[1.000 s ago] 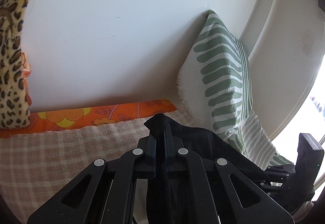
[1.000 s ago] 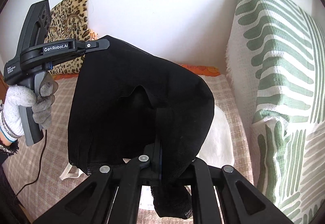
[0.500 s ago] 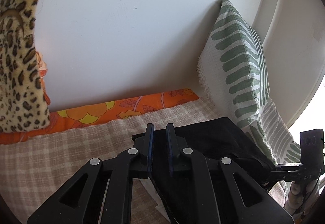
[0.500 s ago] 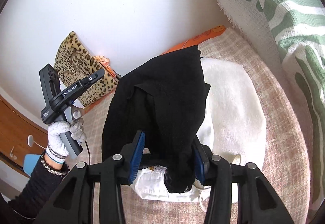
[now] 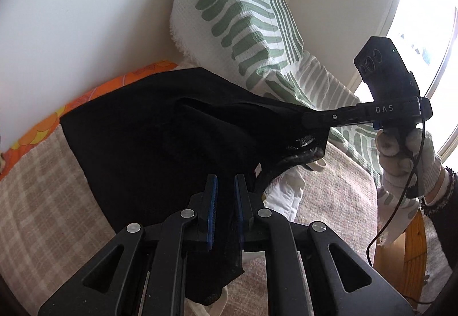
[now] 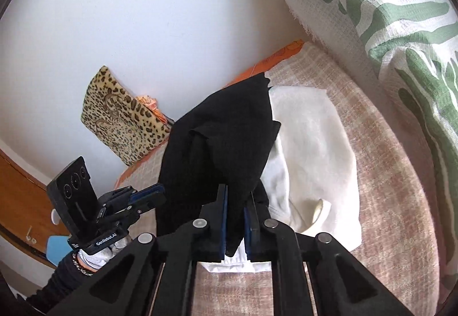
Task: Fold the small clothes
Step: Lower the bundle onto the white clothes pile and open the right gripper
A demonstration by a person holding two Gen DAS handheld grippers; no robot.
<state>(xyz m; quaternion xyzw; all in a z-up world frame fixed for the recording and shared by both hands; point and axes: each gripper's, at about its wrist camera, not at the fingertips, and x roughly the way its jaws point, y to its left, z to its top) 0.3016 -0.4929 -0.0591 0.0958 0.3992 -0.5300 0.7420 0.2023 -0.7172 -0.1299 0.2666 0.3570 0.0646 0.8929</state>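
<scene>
Only the right wrist view showed one leopard cushion (image 6: 123, 115) and one white garment (image 6: 315, 161) under the one black garment (image 6: 223, 138). The left gripper (image 5: 226, 195) was clamped on the black cloth. The right gripper (image 6: 236, 201) had just been closing on it.

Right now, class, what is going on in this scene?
A person with a handheld gripper in each gloved hand is folding a black garment over a bed. The left gripper and the right gripper each pinch part of it; the right's jaws have just been closing on the cloth. It hangs over a white garment lying on the checked bedspread.
</scene>
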